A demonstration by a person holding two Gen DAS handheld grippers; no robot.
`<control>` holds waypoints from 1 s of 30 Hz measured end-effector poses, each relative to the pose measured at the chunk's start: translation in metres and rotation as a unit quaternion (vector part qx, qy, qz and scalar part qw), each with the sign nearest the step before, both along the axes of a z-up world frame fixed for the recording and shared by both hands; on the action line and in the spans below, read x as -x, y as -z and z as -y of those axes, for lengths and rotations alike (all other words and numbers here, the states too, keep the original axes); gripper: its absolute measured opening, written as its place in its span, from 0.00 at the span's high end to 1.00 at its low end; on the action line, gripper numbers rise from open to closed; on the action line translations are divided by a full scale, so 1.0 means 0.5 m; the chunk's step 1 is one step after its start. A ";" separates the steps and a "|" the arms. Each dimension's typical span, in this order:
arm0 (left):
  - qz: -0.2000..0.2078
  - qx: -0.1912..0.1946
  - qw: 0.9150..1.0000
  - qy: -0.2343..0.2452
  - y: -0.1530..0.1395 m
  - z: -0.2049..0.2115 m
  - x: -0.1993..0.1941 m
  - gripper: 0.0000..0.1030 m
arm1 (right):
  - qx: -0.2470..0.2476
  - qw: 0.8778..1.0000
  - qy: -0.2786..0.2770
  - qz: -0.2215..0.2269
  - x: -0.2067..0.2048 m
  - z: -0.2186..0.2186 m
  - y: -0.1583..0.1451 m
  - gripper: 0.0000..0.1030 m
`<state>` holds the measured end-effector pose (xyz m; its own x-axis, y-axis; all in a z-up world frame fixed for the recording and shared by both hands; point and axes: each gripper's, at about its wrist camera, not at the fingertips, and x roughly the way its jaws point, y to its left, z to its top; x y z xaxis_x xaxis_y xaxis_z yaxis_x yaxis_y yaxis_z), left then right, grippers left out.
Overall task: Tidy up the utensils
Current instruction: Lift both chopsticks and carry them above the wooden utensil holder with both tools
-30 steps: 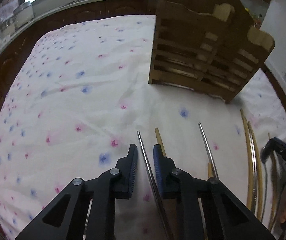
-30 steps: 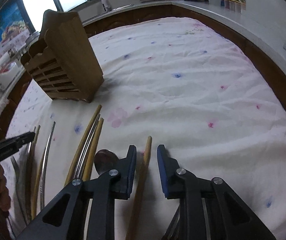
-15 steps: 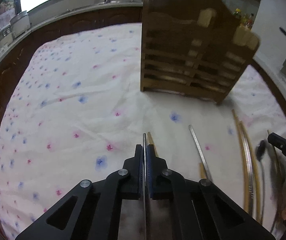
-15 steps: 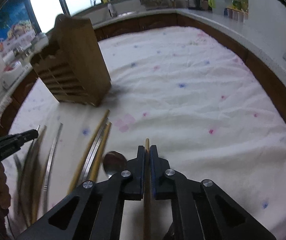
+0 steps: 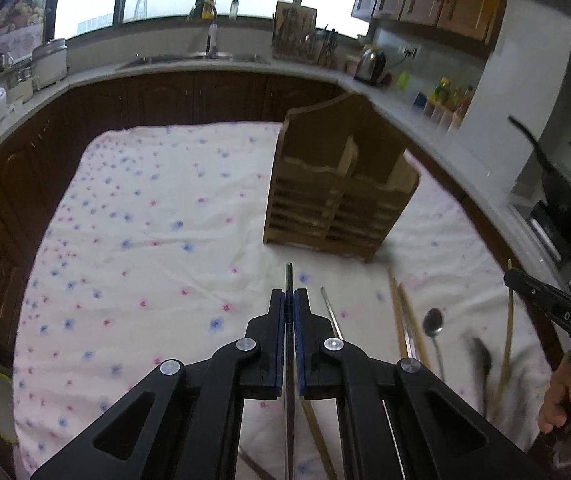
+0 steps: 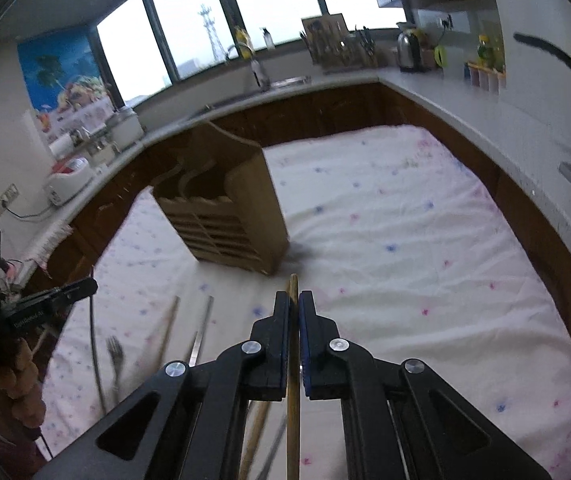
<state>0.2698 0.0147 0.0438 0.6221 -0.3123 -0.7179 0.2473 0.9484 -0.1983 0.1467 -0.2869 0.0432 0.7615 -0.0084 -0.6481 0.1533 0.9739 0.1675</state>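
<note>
A desk (image 5: 133,208) covered in a white cloth with small pink and blue flowers fills most of both views, with kitchen cabinets and windows behind it. Toward its far side stands a slatted wooden utensil holder (image 5: 337,200), open at the top and divided into compartments.

Loose utensils lie on the cloth between you and the holder: wooden chopsticks (image 5: 397,312), a metal chopstick (image 5: 331,312), a spoon (image 5: 433,324) and a fork (image 6: 114,350).

Your left tool (image 5: 290,300) is clamped tight on a thin metal chopstick (image 5: 289,276), whose tip pokes out past the pads. Your right tool (image 6: 294,304) is clamped the same way on a wooden chopstick (image 6: 293,286). Both held sticks appear clear of the cloth, pointing roughly at the holder.

You look to be in the carrying step, each tool with one stick picked up. The next move likely calls for bringing each stick over the holder, tipping it more upright, and lining its end up with an open compartment before letting go. Thin sticks may swivel in the pads, so keep the grip firm.
</note>
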 end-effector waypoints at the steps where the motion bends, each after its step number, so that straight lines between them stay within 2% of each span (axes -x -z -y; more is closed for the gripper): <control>1: 0.007 0.004 1.000 -0.001 -0.012 -0.009 0.014 0.98 | 0.001 1.000 -0.001 0.006 0.006 -0.003 -0.010 0.95; 9: 0.043 0.029 0.999 -0.004 -0.076 -0.047 0.080 0.98 | 0.012 0.998 -0.015 0.058 0.035 -0.040 -0.099 0.95; 16: 0.073 0.041 0.996 -0.006 -0.112 -0.072 0.120 0.98 | 0.009 0.997 -0.023 0.076 0.038 -0.055 -0.122 0.95; 30: 0.104 0.055 0.993 -0.018 -0.144 -0.089 0.111 0.98 | 0.007 0.992 -0.031 0.119 0.001 -0.061 -0.174 0.95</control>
